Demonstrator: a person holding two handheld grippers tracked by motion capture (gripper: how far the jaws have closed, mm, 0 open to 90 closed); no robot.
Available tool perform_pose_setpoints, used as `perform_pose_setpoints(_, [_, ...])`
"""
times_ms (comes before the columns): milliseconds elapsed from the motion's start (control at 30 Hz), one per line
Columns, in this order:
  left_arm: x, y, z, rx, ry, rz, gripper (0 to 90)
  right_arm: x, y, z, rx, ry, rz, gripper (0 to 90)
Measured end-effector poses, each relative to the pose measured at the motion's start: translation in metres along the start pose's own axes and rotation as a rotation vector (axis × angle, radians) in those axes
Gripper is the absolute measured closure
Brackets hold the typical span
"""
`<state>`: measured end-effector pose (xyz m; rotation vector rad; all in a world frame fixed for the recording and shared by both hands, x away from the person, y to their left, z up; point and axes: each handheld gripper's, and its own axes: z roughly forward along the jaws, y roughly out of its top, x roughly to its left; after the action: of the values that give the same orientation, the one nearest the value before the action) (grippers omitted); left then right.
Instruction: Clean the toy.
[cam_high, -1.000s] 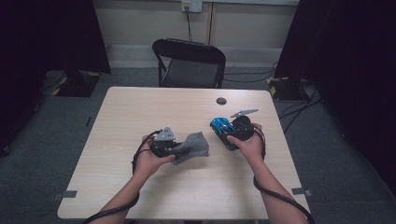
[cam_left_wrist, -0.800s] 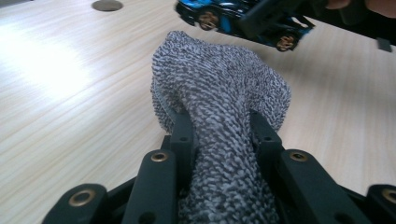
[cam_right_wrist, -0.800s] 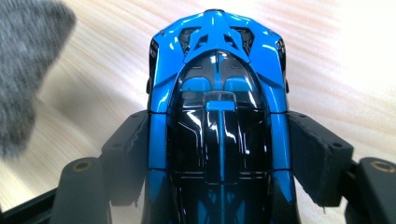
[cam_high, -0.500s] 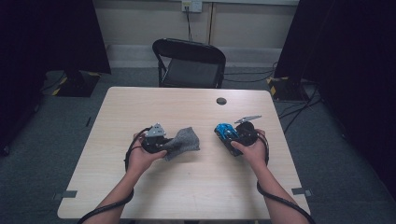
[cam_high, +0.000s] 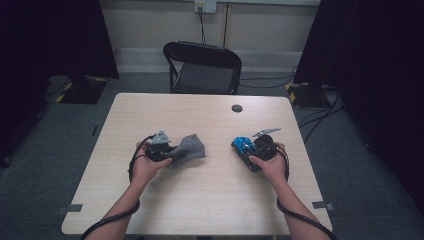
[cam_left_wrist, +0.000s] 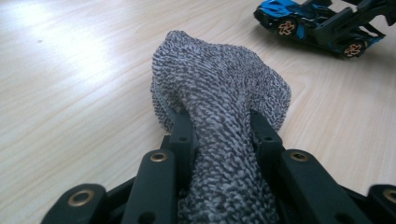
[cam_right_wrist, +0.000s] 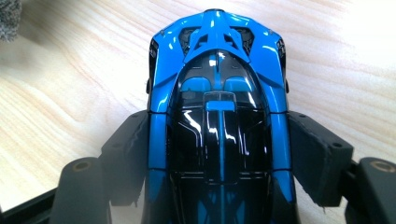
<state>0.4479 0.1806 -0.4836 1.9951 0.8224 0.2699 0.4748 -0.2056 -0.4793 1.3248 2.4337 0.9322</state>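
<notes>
Left hand-held gripper (cam_left_wrist: 219, 135) clamping grey cloth (cam_left_wrist: 219, 84), right hand-held gripper (cam_right_wrist: 219, 154) clamping blue toy car (cam_right_wrist: 217, 93)

Left tool (cam_high: 172, 152) grips grey cloth (cam_high: 189, 148) — right tool (cam_high: 243, 150) grips blue car (cam_high: 243, 145).

This looks like a recording lab or studio room. A bare pale wood-grain counter (cam_high: 200, 200) stands on grey carpet (cam_high: 60, 135), with black curtains (cam_high: 45, 35) hanging at both sides. A black folding chair (cam_high: 202, 67) faces it, cables (cam_high: 320, 120) trail across the floor, and a wall socket (cam_high: 205, 5) sits behind.
</notes>
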Motion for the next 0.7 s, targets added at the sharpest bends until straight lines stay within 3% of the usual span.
perform_pose_setpoints(267, [0.007,-0.008,0.001,-0.003,0.013,-0.025,68.4,0.001,-0.001,0.005,0.013,-0.024,-0.023,28.1])
perform_pose_setpoints(700, [0.015,-0.015,0.0,-0.008,0.032,-0.028,67.7,0.003,0.0,0.01,0.022,-0.037,-0.053,27.8])
